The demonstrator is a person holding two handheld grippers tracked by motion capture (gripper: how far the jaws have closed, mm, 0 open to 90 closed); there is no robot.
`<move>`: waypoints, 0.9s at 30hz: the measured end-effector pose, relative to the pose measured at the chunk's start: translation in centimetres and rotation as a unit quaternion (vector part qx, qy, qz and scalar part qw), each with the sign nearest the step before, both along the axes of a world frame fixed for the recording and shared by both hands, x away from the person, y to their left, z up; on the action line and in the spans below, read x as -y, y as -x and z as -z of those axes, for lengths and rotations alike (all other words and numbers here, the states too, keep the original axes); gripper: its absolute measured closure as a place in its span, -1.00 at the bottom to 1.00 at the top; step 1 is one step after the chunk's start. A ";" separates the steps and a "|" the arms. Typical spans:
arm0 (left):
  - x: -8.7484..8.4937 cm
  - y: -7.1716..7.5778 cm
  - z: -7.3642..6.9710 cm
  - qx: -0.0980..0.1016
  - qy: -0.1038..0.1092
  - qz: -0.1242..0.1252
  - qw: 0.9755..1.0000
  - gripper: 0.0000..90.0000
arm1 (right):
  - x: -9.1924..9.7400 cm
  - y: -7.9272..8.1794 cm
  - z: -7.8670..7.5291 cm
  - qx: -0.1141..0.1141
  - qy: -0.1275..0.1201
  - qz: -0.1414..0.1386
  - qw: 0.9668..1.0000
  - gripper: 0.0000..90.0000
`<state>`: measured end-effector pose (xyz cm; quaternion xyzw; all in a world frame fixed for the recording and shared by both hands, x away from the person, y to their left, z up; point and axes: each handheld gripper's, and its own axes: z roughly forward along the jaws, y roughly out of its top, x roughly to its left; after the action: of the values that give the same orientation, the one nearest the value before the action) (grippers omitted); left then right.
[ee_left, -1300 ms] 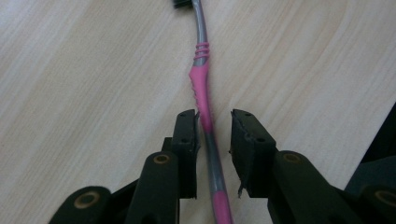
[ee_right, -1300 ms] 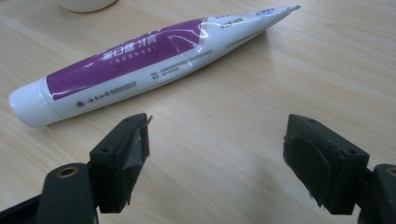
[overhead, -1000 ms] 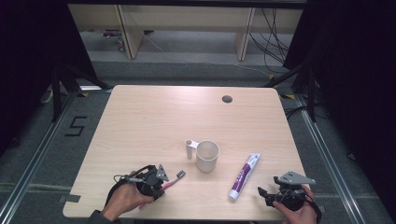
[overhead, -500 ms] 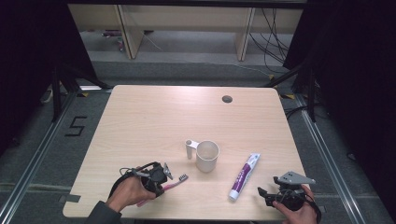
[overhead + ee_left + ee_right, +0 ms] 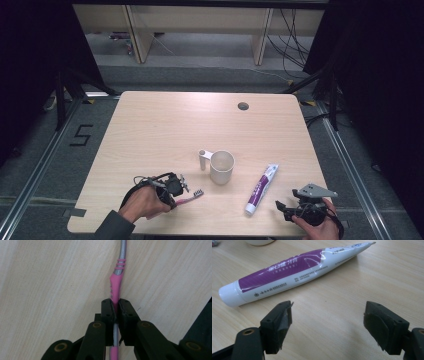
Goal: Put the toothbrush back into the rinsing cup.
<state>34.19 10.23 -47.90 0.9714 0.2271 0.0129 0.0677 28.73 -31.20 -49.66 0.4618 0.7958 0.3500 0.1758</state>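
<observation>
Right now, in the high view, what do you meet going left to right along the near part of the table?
Left claw shut on the toothbrush → mug → toothpaste tube → right claw, open.

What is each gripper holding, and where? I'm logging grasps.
Left gripper clamps the pink-and-grey plastic toothbrush on its handle. Right gripper holds nothing.

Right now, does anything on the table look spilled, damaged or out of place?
Nothing stands out. The mug stands upright, the toothpaste tube lies flat and capped beside it, and the toothbrush lies on the table, its pink handle clamped in the left hand-held gripper.
</observation>
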 end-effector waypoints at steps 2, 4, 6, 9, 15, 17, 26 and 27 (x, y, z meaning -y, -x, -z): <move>0.3 0.0 0.0 0.000 -0.009 0.003 1.000 0.84 | 0.0 0.0 0.0 0.001 0.001 -0.001 1.000 -0.47; 0.5 0.1 0.0 -0.004 -0.015 0.010 1.000 0.85 | -0.1 0.0 0.0 -0.009 -0.004 -0.002 1.000 -0.47; 0.7 0.2 -0.1 -0.007 -0.019 0.014 1.000 0.85 | 0.0 0.0 0.0 0.001 0.001 -0.001 1.000 -0.47; 0.9 0.3 -0.1 0.001 -0.018 0.037 0.999 0.85 | -0.1 0.1 -0.1 -0.013 -0.009 0.005 1.000 -0.47; 0.5 0.5 -0.4 0.008 -0.005 0.052 0.999 0.85 | 0.2 -0.1 0.0 0.005 0.001 -0.002 1.000 -0.47; 0.1 0.5 -0.6 0.013 0.006 0.051 0.999 0.85 | 0.2 -0.1 0.0 0.005 -0.001 -0.001 1.000 -0.47; -1.7 0.3 -2.6 0.069 0.077 0.026 0.994 0.85 | 0.3 -0.1 -0.2 0.002 0.003 0.002 1.000 -0.47; -2.0 0.3 -2.8 0.073 0.091 0.019 0.993 0.85 | 0.4 -0.1 -0.2 0.003 0.002 0.002 1.000 -0.47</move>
<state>33.90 12.22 -45.11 0.9618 0.2031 0.0622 0.1725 28.81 -31.56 -49.47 0.4622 0.7949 0.3492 0.1803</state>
